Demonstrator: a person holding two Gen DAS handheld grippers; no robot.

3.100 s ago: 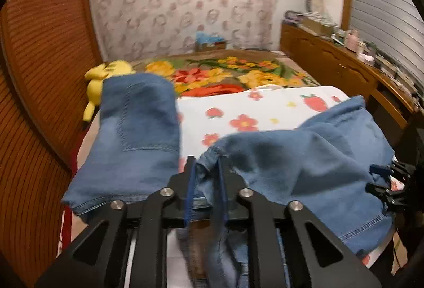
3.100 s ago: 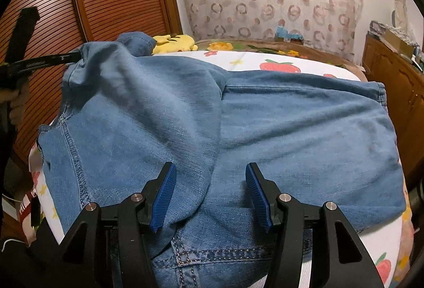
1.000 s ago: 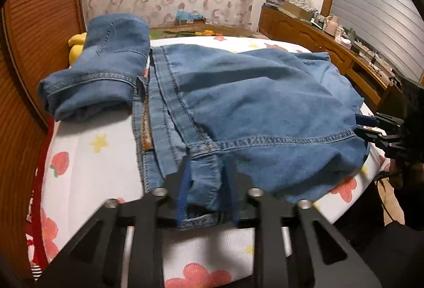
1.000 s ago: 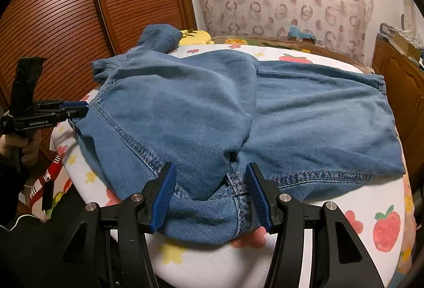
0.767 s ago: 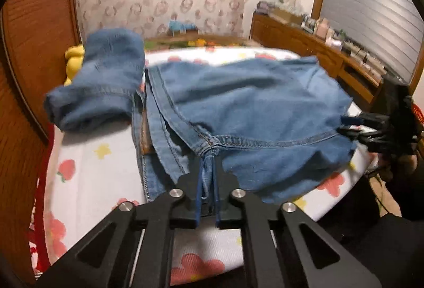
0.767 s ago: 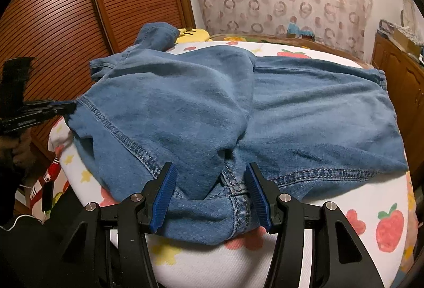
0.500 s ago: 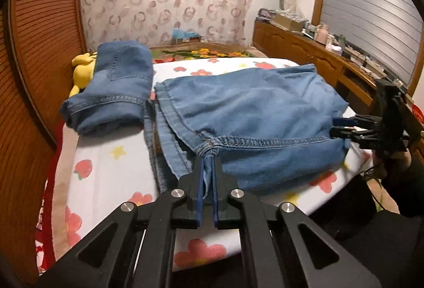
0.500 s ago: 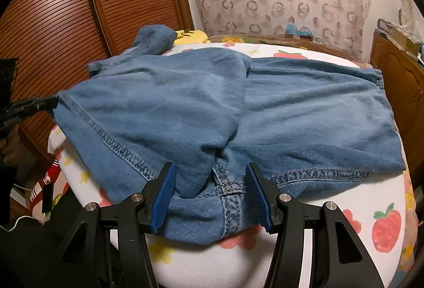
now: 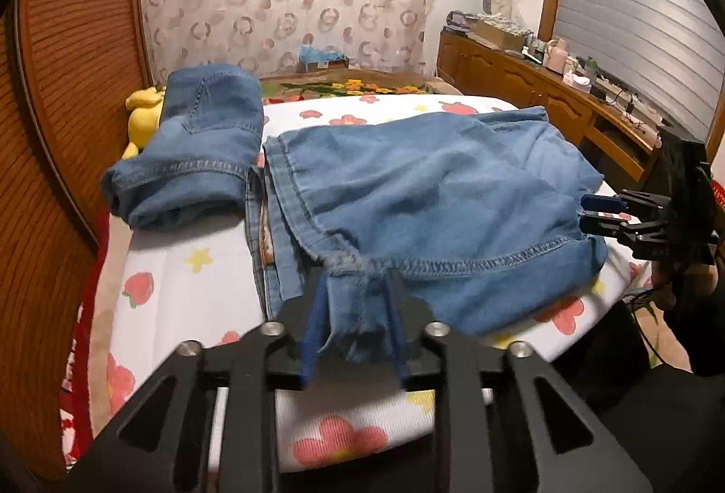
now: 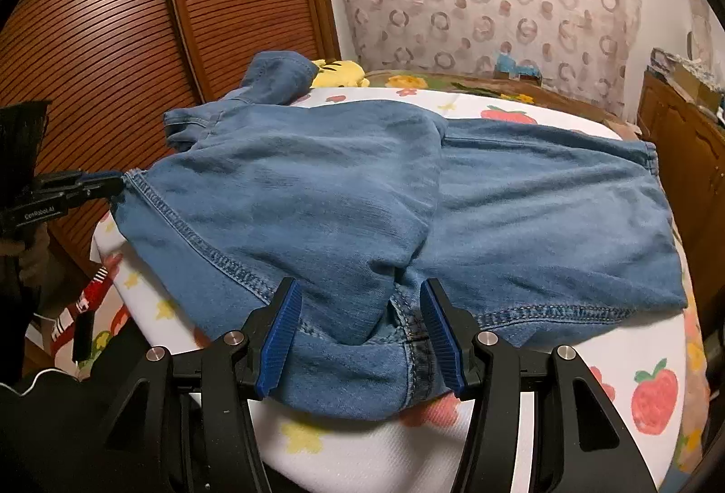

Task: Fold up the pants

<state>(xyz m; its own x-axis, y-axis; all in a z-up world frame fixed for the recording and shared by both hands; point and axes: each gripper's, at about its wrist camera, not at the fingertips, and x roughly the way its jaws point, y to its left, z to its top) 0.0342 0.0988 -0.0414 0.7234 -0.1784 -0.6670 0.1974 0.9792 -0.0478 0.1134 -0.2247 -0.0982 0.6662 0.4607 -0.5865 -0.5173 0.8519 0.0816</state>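
Note:
Light blue denim pants [image 9: 430, 194] lie folded over on the flower-print bed sheet [image 9: 181, 293]. My left gripper [image 9: 353, 289] is at the near corner of the top layer. Its jaws are opening, and the frayed hem corner hangs loosely between the blue pads. In the right wrist view the pants [image 10: 362, 198] spread across the bed, and my right gripper [image 10: 360, 298] stands open astride the seam at the near edge without pinching it. The right gripper [image 9: 602, 216] also shows at the pants' right hem, and the left gripper [image 10: 113, 185] at the left hem corner.
Another pair of jeans, folded [image 9: 195, 157], lies at the bed's far left beside a yellow plush toy [image 9: 140, 117]. Slatted wooden wardrobe doors [image 10: 136, 17] stand close on the left. A wooden cabinet [image 9: 521, 85] with clutter runs along the right wall.
My left gripper drew the hem corner toward the bed's near edge, flattening the top layer, then went from shut on the denim to jaws apart. The right gripper stayed still.

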